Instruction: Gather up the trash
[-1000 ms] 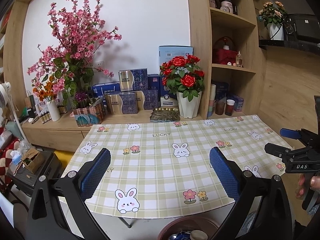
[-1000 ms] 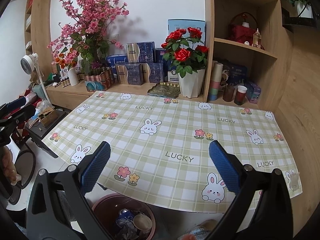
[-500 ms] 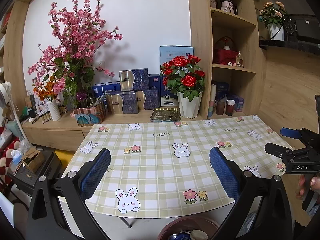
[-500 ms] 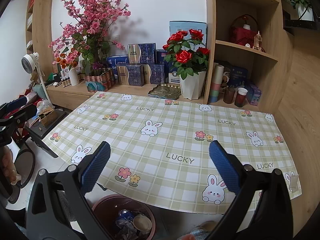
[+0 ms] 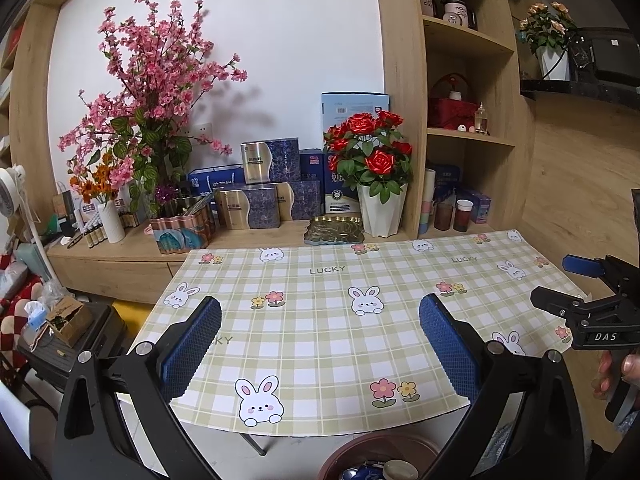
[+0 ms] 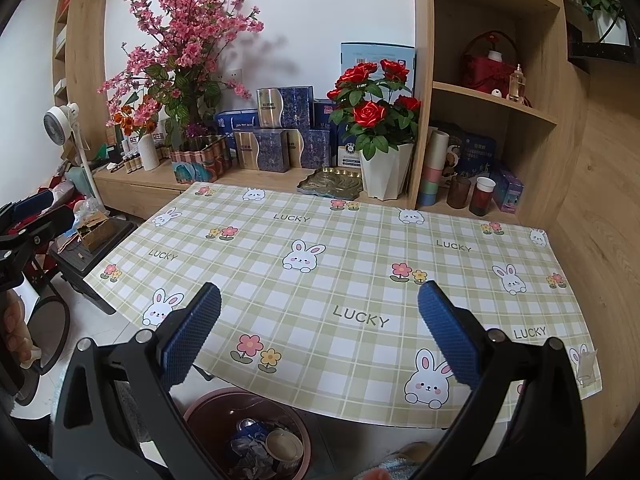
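Two grippers, left gripper [image 5: 320, 354] and right gripper [image 6: 319, 338], hover above the checked tablecloth [image 6: 340, 264] with jaws spread wide and nothing between them. The brown trash bin [image 6: 208, 408], bottom centre of the right-wrist frame below the table's near edge, holds crumpled trash [image 6: 264, 446].

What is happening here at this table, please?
A person holds two claws above the table with the rabbit tablecloth. The left claw and the right claw are both open and hold nothing. No trash shows on the cloth. The brown bin on the floor under the near edge already holds crumpled trash.
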`<state>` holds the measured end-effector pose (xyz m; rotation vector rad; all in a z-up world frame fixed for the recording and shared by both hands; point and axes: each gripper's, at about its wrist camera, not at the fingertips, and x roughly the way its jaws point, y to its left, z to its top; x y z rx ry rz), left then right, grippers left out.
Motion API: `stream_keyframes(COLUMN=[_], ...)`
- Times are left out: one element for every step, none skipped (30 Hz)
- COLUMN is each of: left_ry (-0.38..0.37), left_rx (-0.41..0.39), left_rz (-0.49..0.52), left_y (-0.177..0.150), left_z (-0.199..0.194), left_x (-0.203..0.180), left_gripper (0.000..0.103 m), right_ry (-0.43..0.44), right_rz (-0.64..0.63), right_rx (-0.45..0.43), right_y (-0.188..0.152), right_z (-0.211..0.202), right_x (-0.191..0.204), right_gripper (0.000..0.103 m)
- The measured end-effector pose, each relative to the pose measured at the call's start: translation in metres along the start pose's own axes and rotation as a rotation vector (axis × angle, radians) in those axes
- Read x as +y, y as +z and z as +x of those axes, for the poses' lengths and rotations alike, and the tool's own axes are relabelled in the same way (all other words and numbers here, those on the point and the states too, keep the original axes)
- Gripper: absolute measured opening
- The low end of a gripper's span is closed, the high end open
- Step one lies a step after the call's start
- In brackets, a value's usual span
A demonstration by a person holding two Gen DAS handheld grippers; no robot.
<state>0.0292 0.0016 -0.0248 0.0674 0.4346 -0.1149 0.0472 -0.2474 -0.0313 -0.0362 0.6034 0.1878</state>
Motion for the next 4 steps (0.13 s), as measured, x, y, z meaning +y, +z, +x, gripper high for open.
stream_keyframes(left_ry=[0.005,0.013,0.018,0.022], left_rx=[0.000,0.000,0.000,-0.001], left_rz=[0.001,0.003,0.004,0.004], left_y=[0.0003,0.0002,0.0000,0.0000], left_z=[-0.0002,-0.0001,0.0001,0.0000], left_x=[-0.0001,-0.0003,-0.0004,-0.0004], left_gripper=[0.097,0.097,0.097,0.097], right_ry=[-0.001,0.000,0.000,-0.002], right_rz=[0.001,0.002,0.004,0.004], right_rx=[0.001,0.002,0.005,0.007], right_y=[-0.0001,0.0005,0.0009,0.0011], right_z=[0.0000,0.0002,0.0002,0.0003], right_x=[0.0000,-0.0002,-0.0002,-0.0002], right_gripper=[0.097,0.097,0.097,0.097])
